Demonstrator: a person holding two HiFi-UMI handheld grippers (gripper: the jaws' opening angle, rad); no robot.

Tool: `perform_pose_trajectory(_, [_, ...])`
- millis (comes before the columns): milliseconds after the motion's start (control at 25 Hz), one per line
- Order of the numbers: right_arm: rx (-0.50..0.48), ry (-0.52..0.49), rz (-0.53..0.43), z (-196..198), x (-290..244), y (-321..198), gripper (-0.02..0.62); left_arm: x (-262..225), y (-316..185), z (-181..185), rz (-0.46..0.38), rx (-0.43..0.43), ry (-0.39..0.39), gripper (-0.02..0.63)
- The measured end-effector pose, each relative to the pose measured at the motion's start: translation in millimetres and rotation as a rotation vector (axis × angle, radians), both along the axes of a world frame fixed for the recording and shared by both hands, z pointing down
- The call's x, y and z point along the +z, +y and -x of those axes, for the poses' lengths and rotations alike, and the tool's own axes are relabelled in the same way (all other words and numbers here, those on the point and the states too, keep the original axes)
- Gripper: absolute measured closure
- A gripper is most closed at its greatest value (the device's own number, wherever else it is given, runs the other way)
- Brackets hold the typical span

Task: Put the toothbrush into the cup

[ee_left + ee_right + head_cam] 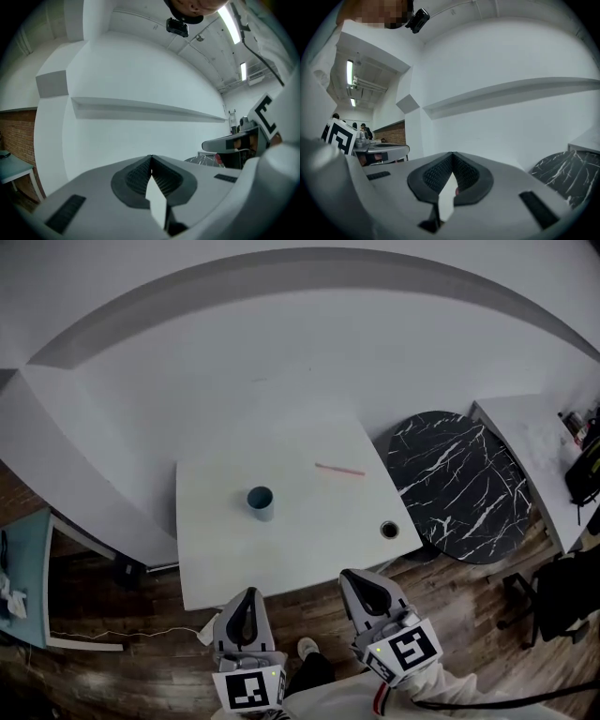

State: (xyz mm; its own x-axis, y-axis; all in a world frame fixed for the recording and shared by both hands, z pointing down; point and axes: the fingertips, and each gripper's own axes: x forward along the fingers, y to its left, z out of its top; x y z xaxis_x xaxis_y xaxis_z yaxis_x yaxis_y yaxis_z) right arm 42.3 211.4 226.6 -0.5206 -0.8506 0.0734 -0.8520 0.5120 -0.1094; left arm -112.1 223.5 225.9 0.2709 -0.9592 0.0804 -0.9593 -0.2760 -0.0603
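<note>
A blue cup stands upright on the white table, left of its middle. A pink toothbrush lies flat on the far right part of the table. Both grippers hover before the table's near edge, apart from both things. My left gripper is shut with nothing in it; in the left gripper view its tips meet. My right gripper is shut and empty too, tips together in the right gripper view.
The white table has a round hole near its right front corner. A black marble round table stands right of it. A white counter with items is at far right, a dark chair below it. A teal table is at left.
</note>
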Motion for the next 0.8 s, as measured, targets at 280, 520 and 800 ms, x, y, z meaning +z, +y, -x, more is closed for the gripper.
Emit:
perform_pose_trajectory(280, [0.014, 0.018, 0.006, 18, -2, -32, 0.597, 2, -37, 18, 0.012, 0.018, 0.02, 0.597])
perform_pose_trajectory(520, [0.014, 0.012, 0.024, 18, 5, -61, 0.597, 12, -67, 10, 0.036, 0.036, 0.021, 0.597])
perform_pose_trajectory(800, [-0.018, -0.005, 0.043, 11, 16, -110, 0.597, 18, -109, 0, 0.048, 0.01, 0.004, 0.597])
